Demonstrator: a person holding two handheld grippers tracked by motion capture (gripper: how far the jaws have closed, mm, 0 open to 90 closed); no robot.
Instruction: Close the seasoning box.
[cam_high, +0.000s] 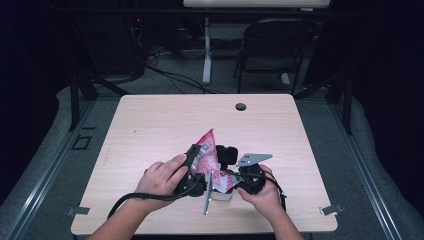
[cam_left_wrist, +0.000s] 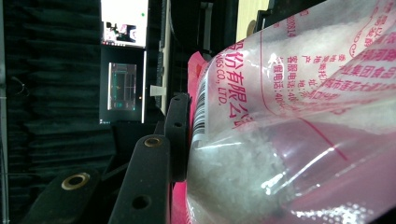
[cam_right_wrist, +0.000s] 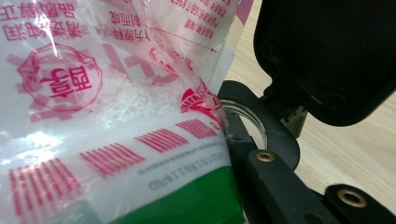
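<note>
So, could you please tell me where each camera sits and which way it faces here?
High view: above the person's side, looking forward and down on the table; forearms, left gripper and right gripper show.
Left gripper view: on the left gripper, looking along its black jaw at the bag pressed against it.
Right gripper view: on the right gripper, facing the bag; its black jaw shows.
All three share the pink-printed bag of white grains.

Bag (cam_left_wrist: 299, 107), red print: "NGS CO., LTD."
Bag, by the barcode, upside down: "0108117#63"
Bag, remaining print: Chinese characters
</note>
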